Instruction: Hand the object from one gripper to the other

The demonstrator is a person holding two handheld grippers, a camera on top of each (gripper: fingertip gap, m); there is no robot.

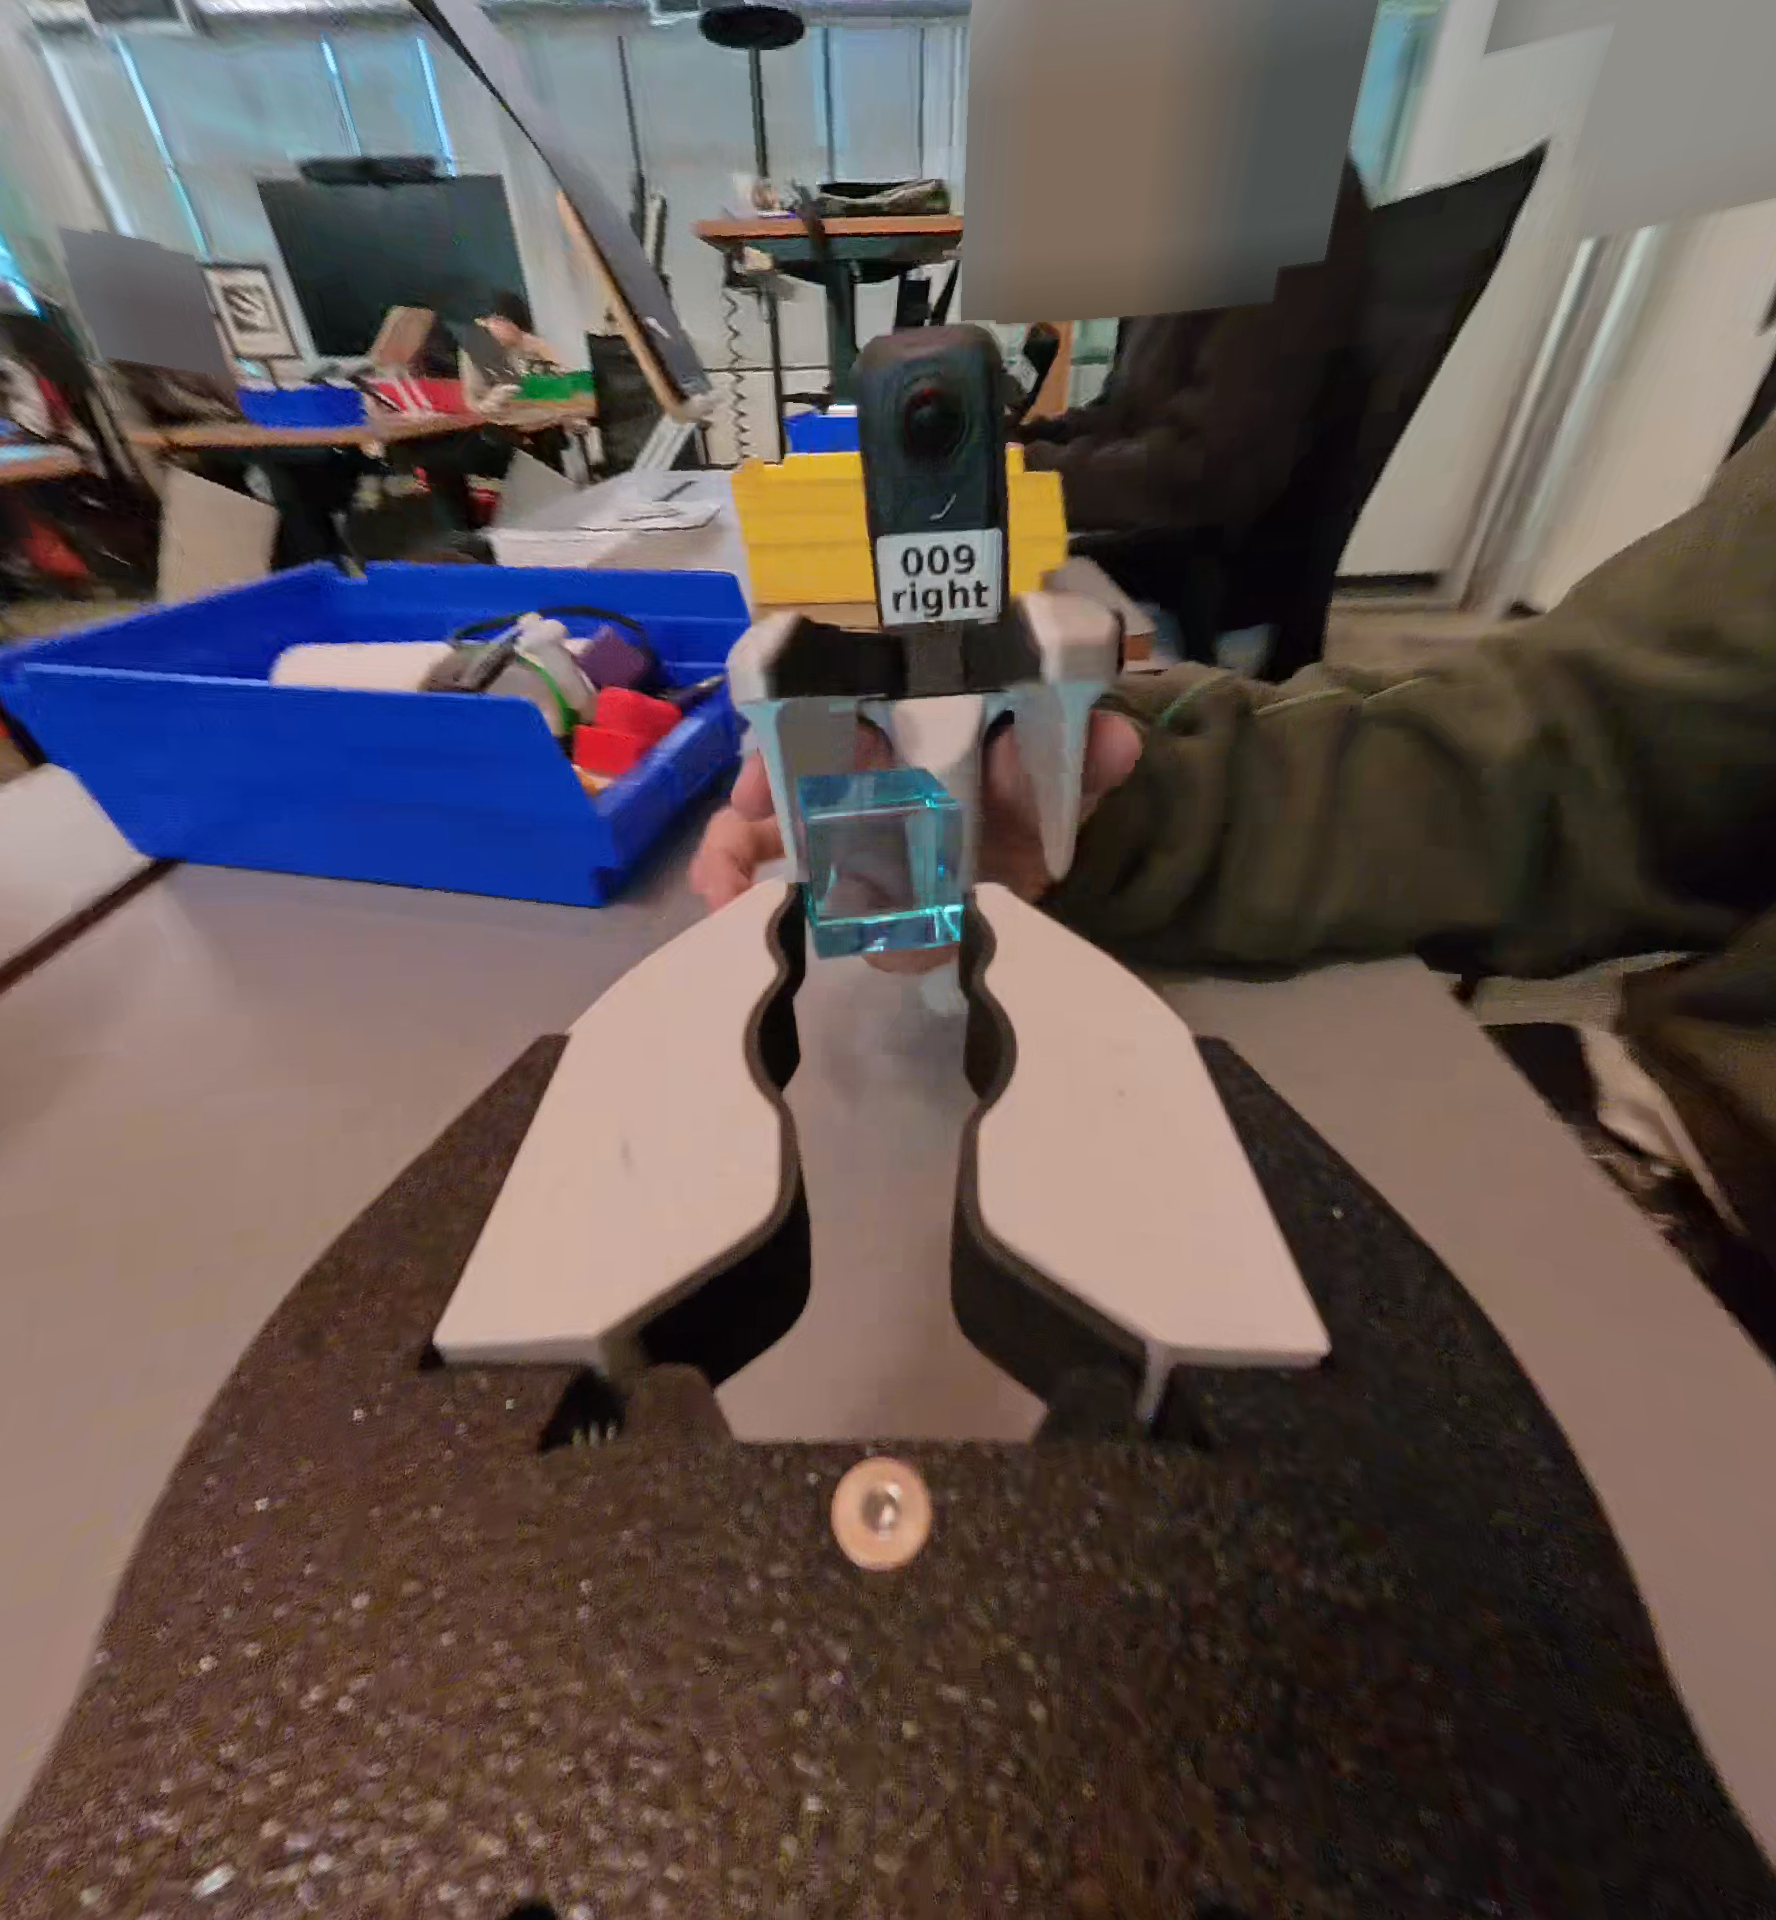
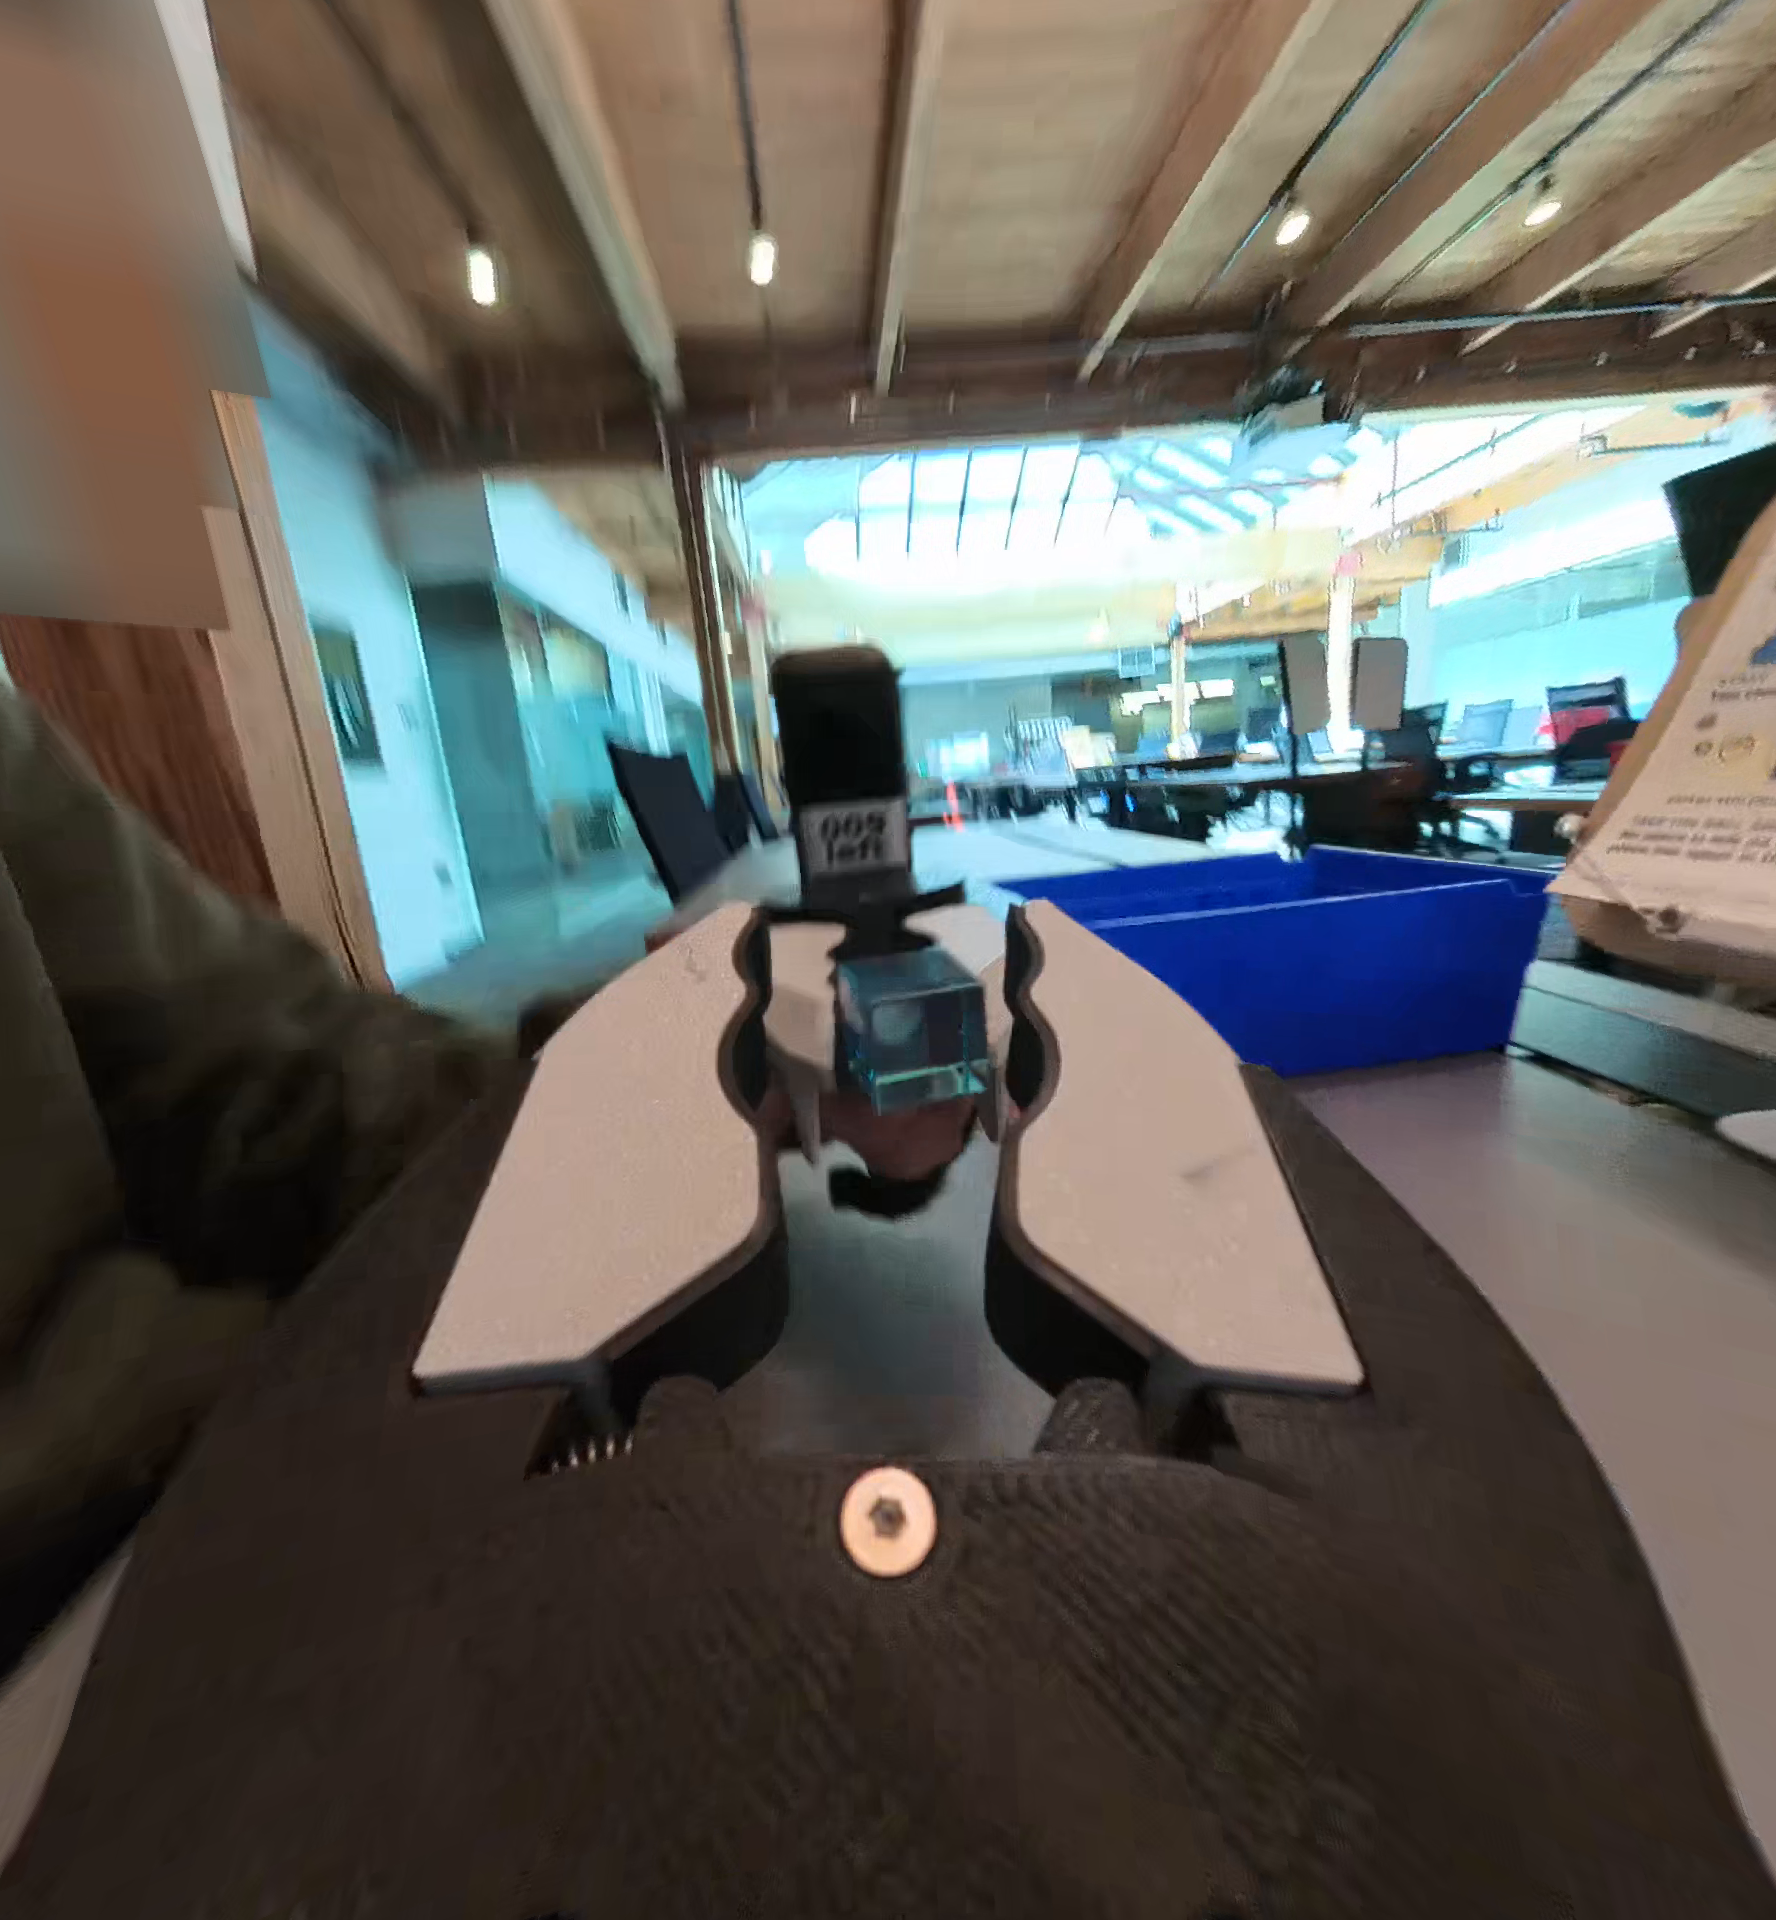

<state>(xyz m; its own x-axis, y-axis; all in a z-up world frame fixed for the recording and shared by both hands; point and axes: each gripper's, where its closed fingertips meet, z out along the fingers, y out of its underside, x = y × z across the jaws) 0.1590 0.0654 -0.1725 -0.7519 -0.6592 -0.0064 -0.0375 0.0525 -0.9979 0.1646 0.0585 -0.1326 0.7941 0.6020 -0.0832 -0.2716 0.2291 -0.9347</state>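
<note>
The two grippers face each other over the table [image 1: 240, 1039], nose to nose. Starting at the left of the left wrist view: a blue bin [image 1: 364, 790] of odds and ends sits on the table, a yellow bin [image 1: 811, 540] behind it, both well clear of the action.

Centre frame, there's the cube [image 1: 882, 862], clear and blue-tinted, held up in the air between the grippers. The left gripper [image 1: 882, 935] has its tips on either side of the cube's lower part, jaws narrow, and looks to be pinching it. I'd judge that's the holder.

Move right and the right gripper [image 1: 920, 790] comes in from opposite, gripped by a hand [image 1: 1060, 790] in an olive sleeve [image 1: 1435, 790]. Its fingers point down and stand wider than the cube. One finger sits close by the cube's side, while the other stands well apart from it. So it's spread open, not gripping yet.

The right wrist view agrees: the right gripper [image 2: 882, 997] is spread, with the cube [image 2: 910, 1034] floating between its tips and a clear gap on either side. The opposed approach makes sense, since each gripper can take its own part of the cube without the fingers fouling.

I'd call it mid-handover, with the receiver lined up and closing still to come.
</note>
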